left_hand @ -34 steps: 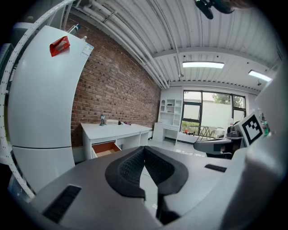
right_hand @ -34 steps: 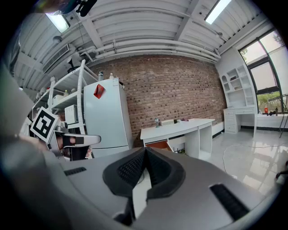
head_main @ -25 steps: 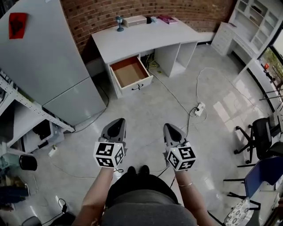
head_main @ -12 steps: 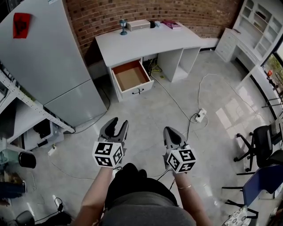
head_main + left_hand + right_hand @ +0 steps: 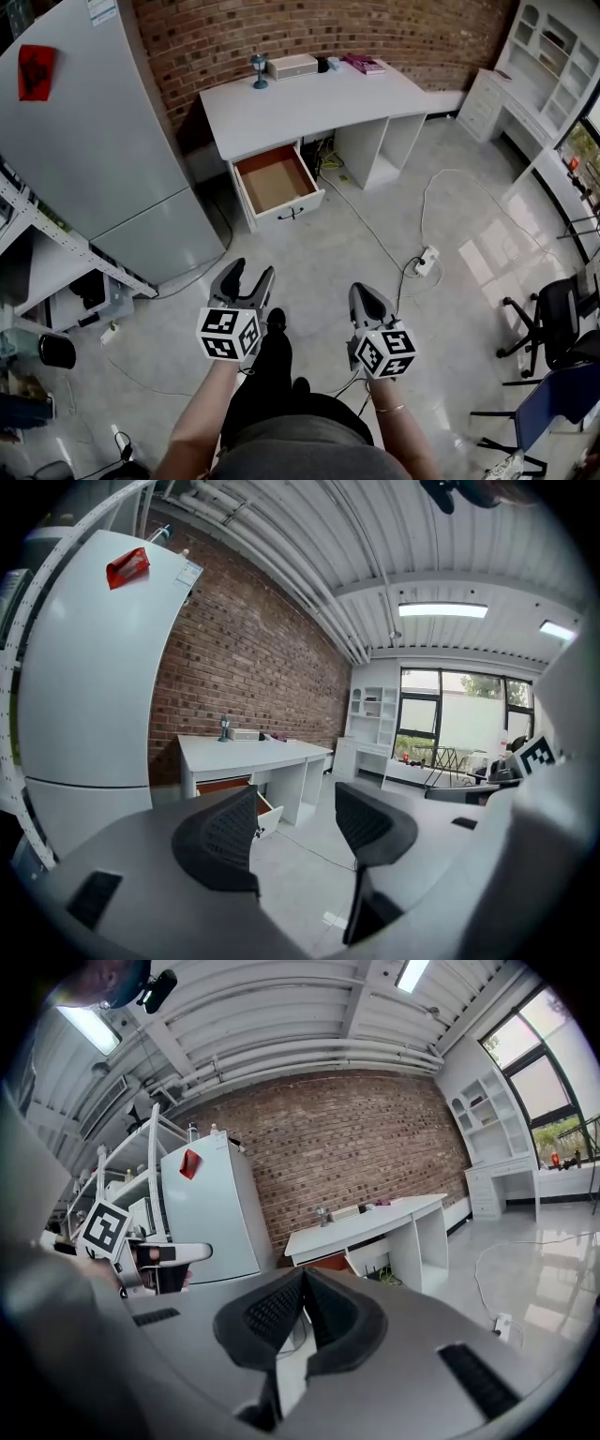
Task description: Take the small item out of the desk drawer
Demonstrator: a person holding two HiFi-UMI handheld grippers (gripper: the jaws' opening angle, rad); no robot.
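Observation:
The white desk (image 5: pixel 309 98) stands against the brick wall, well ahead of me. Its drawer (image 5: pixel 277 178) is pulled out; the brown bottom shows and I see no small item in it from here. My left gripper (image 5: pixel 249 277) hangs over the floor, far short of the drawer, its jaws opening with nothing between them. My right gripper (image 5: pixel 368 295) is beside it, shut and empty. The left gripper view shows the desk (image 5: pixel 253 754) and drawer (image 5: pixel 258 810) past the spread fingers (image 5: pixel 220 841). In the right gripper view the pads (image 5: pixel 272 1312) touch.
A tall grey refrigerator (image 5: pixel 94 141) stands left of the desk. A metal shelf rack (image 5: pixel 47 253) is at the far left. A power strip (image 5: pixel 427 258) and cables lie on the floor. Office chairs (image 5: pixel 553 300) are at the right. A lamp (image 5: pixel 259 67) and boxes sit on the desk.
The left gripper's jaws have gone from shut to wide apart. The view has shifted a little toward the desk, and my foot now steps forward between the grippers.

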